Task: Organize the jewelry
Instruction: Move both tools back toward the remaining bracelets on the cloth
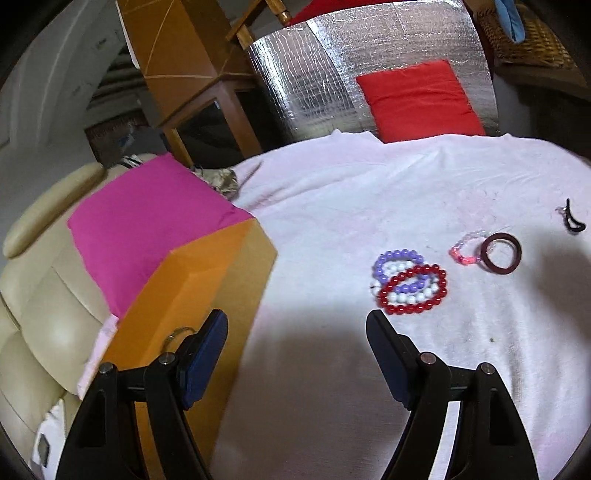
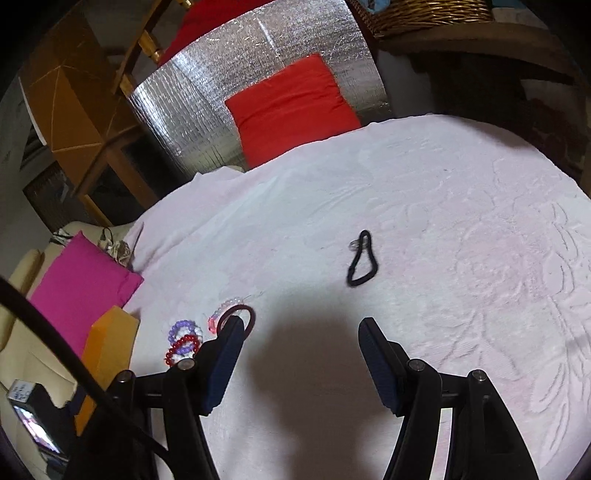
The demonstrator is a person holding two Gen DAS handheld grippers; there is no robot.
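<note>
We are looking out along two grippers, both hanging over a bed. The left gripper (image 1: 297, 325) is standing wide apart with nothing between its blue-padded fingers (image 1: 386, 363). The right gripper (image 2: 301, 334) is likewise spread and gripping nothing.

Just beyond the left gripper, at about one o'clock, three beaded bracelets are lying in a touching, overlapping heap: a red one (image 1: 413, 291), a purple one (image 1: 397, 260) and a white one (image 1: 397, 291). Further toward two o'clock a clear pink-tinted bead bracelet (image 1: 467, 247) is touching a dark red bangle (image 1: 502, 253). Well apart, near three o'clock, a black hair tie (image 1: 574, 221) is lying with a small silver ring beside its upper end. In the right wrist view that hair tie (image 2: 362, 260) is sitting at twelve o'clock ahead of the open jaws.

At ten o'clock of the left gripper an orange cardboard box (image 1: 207, 295) is standing at the bed's edge, with a thin metal ring (image 1: 177, 336) resting on it beside the left finger.

We are finding no writing that can be read.

The surface is a pale pink embossed bedspread (image 2: 461, 229). Beyond it are lying one magenta cushion (image 1: 147, 221), one red cushion (image 1: 421, 99), silver foil sheeting (image 1: 314, 74), a cream padded seat (image 1: 44, 302), wooden furniture and a wicker basket (image 2: 424, 11).
</note>
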